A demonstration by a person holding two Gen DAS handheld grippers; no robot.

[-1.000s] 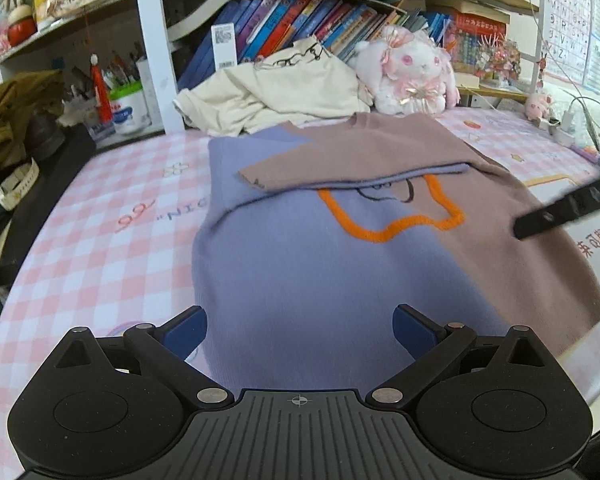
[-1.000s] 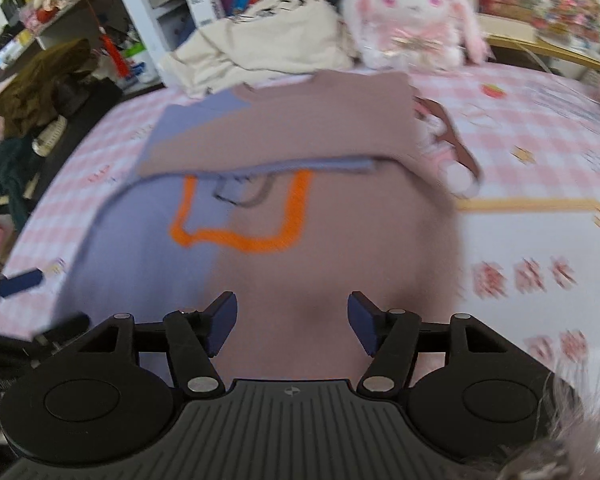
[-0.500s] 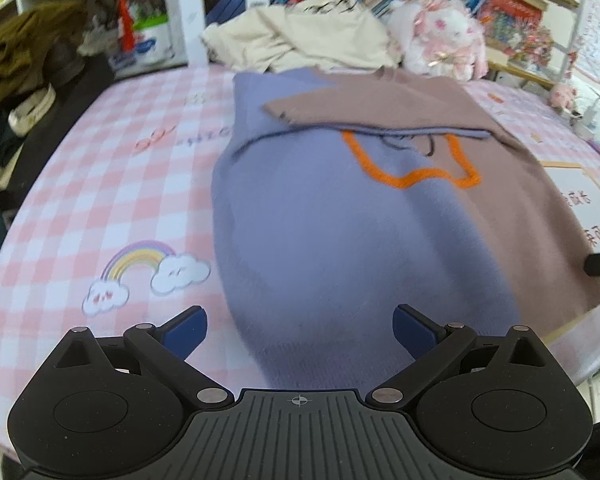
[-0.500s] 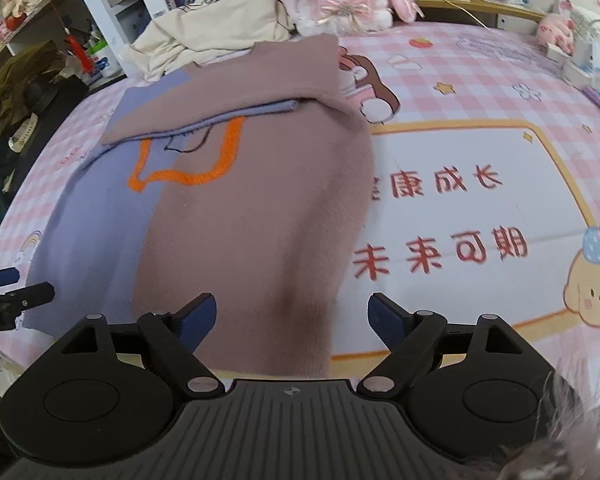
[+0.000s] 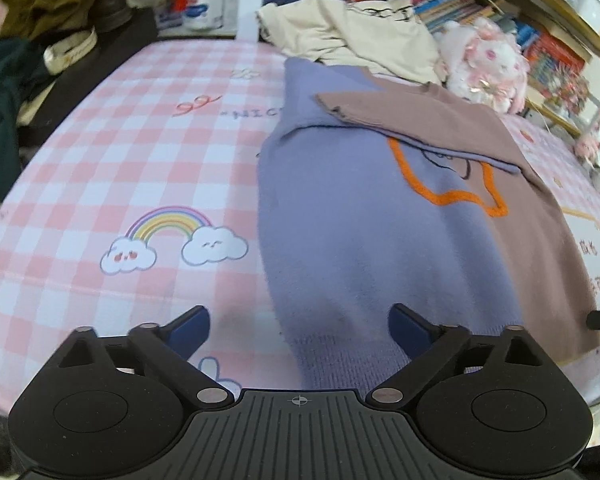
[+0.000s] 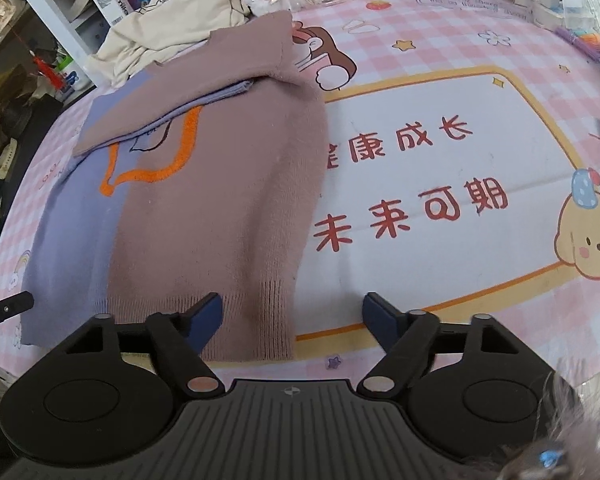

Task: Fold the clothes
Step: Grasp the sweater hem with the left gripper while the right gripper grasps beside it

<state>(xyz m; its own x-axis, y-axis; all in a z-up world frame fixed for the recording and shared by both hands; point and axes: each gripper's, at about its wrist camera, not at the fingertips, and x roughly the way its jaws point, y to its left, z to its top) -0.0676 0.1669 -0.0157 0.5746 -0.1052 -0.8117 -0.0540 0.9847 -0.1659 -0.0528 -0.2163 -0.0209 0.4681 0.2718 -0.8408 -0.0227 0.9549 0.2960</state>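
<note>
Poised over sweater [image 5: 364,240] hem: left gripper [image 5: 299,326], jaws narrowing, ungrasping; right gripper [image 6: 292,314] likewise. Sleeves folded across chest.

Purple-and-mauve sweater [image 5: 364,232] lies flat, sleeves folded in

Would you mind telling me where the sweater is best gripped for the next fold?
Probably by the ribbed hem, one gripper at each near corner, coming from the table's near edge. The sweater lies flat, sleeves already folded across the chest, and the hem is the free edge nearest both grippers.
</note>
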